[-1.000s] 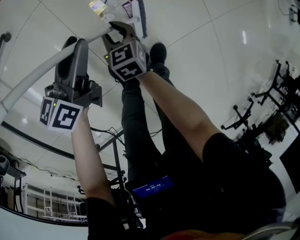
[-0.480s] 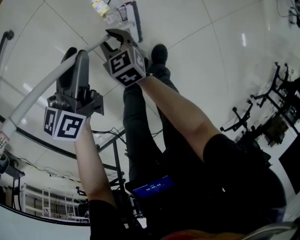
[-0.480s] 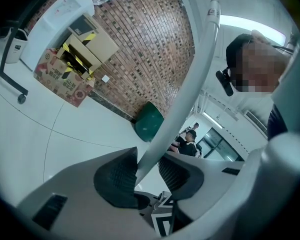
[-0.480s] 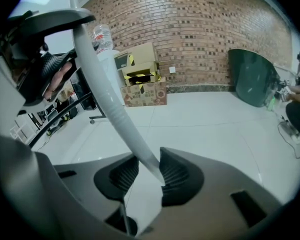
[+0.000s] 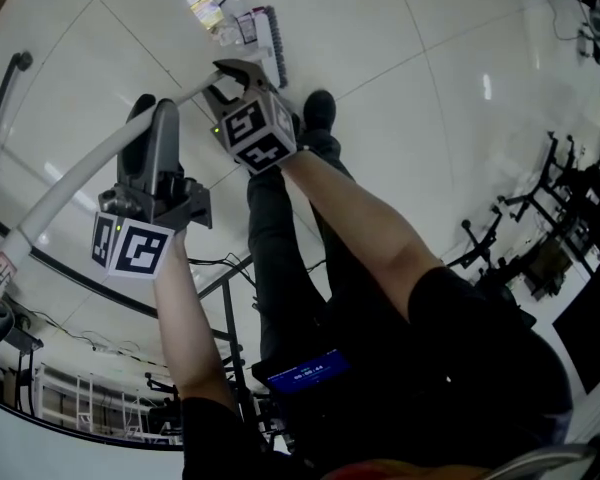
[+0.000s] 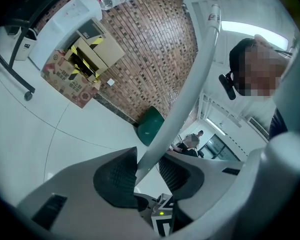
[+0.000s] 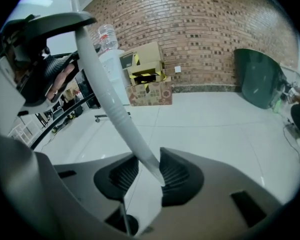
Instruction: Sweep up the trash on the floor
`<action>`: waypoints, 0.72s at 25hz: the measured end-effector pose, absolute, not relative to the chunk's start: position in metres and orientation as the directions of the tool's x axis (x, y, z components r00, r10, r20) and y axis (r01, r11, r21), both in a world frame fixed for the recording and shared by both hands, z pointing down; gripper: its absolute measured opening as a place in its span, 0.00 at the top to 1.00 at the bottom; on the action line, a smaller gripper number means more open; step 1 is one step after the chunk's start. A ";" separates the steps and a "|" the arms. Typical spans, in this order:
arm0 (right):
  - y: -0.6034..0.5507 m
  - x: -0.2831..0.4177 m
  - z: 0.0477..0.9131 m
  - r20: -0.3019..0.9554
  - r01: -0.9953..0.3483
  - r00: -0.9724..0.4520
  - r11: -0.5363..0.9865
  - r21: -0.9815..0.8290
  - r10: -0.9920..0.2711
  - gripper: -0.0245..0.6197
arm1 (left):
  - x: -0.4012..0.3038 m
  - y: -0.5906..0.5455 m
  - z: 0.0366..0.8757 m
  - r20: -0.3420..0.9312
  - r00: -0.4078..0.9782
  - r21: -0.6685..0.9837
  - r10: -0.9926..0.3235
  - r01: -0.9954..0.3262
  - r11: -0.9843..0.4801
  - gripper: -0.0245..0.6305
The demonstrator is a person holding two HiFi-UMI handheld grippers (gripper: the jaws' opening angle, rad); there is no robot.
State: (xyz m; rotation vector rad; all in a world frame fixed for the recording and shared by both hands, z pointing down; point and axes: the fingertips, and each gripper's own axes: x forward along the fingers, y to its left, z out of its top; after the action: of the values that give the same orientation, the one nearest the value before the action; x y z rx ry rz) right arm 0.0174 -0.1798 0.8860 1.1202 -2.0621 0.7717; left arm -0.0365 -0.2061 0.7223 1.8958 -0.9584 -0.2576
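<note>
A white broom handle [image 5: 90, 163] slants from the lower left up to a dark brush head [image 5: 273, 43] on the pale tiled floor. Trash lies against the brush: a small labelled packet [image 5: 204, 8] and clear wrappers [image 5: 230, 30]. My left gripper [image 5: 148, 118] is shut on the broom handle [image 6: 190, 84] at mid-length, with both ribbed pads against it [image 6: 115, 176]. Higher up the frame, my right gripper [image 5: 235, 73] is shut on the broom handle [image 7: 105, 94] closer to the brush, and in its own view the gripper [image 7: 149, 176] pinches the shaft.
The person's dark shoe [image 5: 318, 108] stands just right of the brush. A dark rail [image 5: 5, 108] runs at the left, and black stands [image 5: 540, 208] crowd the right. Cardboard boxes [image 6: 77, 69], a water dispenser [image 6: 80, 9] and a green panel [image 6: 151, 126] line the brick wall.
Both grippers have shifted a little with the broom. The brush head now sits closer against the wrappers and packet. Neither grip has changed.
</note>
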 end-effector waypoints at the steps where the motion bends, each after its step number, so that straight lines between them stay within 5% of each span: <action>1: -0.181 0.017 0.886 0.773 -0.864 -0.419 0.470 -0.179 -0.477 0.73 | -0.037 -0.207 0.723 0.214 0.665 0.831 -0.715 -0.509 -0.226 0.77; 18: -0.167 0.046 0.864 0.798 -0.825 -0.367 0.564 -0.041 -0.478 0.74 | -0.023 -0.189 0.710 0.143 0.657 0.905 -0.740 -0.389 -0.171 0.76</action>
State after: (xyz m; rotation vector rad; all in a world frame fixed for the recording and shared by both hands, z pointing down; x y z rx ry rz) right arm 0.0457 -0.1671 0.8643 1.0422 -2.0268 0.5715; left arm -0.0231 -0.1888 0.7098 1.7888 -0.9070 -0.4038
